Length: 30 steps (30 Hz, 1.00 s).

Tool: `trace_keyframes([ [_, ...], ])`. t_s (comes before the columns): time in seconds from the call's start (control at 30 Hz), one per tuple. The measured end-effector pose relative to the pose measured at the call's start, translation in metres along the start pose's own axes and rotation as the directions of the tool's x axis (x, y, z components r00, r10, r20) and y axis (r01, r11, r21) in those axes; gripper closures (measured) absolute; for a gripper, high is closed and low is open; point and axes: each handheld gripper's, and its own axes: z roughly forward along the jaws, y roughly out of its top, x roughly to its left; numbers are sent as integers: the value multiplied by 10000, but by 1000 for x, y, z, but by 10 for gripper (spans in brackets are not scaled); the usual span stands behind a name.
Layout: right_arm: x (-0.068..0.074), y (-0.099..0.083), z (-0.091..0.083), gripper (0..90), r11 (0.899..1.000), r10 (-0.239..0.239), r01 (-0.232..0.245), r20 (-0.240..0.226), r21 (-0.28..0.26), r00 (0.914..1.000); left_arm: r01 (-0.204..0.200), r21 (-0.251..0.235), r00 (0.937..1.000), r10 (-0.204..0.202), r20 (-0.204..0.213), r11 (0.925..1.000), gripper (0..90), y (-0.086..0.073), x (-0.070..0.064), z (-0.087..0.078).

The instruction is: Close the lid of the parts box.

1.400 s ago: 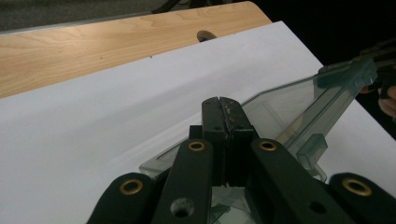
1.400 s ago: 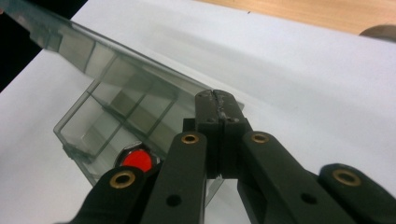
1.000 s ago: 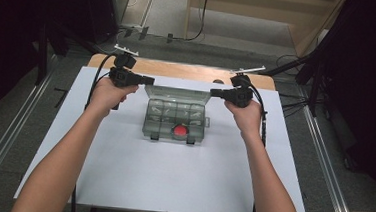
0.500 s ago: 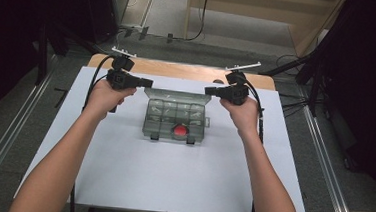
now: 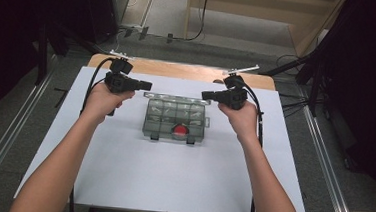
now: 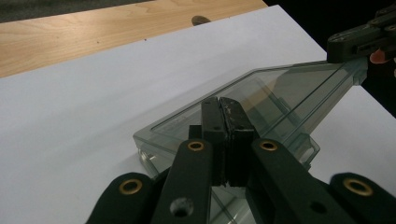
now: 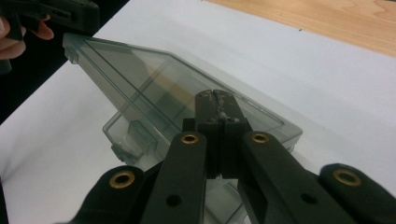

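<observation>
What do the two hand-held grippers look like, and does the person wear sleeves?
Both the left gripper and the right gripper are black, each with a black cable trailing from it and a pale plate on top. In the gripper views, the black link arms carry brass-coloured rivets, and the jaw pads look scuffed. The forearms are bare, no sleeves.

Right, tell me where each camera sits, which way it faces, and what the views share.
High view: above the person's side, looking forward and down on the white table; both forearms, left tool and right tool show.
Left gripper view: rides the left tool, looking along its shut jaws at the clear box's raised lid.
Right gripper view: rides the right tool, jaws shut, facing the same lid.
Shared: the clear box; each gripper view catches the other tool at the lid's far corner.
</observation>
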Motion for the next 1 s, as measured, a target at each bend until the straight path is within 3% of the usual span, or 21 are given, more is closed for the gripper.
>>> trace_keyframes([
  [0.2,6,-4,1,900,9999,-67,68,-58,127,10000,-28,63,10000,28,4,10000,891,-5,-3,-1],
  [0.4,8,-10,2,900,9995,-51,52,-33,301,10000,-374,197,9993,375,-59,9991,890,-11,-10,0],
  [0.8,14,-20,-2,900,9995,-144,143,57,273,9999,-516,215,9985,512,175,9984,889,-21,-13,2],
  [1.0,13,-25,0,900,9994,-38,37,7,345,10000,-806,266,9966,801,165,9964,888,-29,-19,0],
])
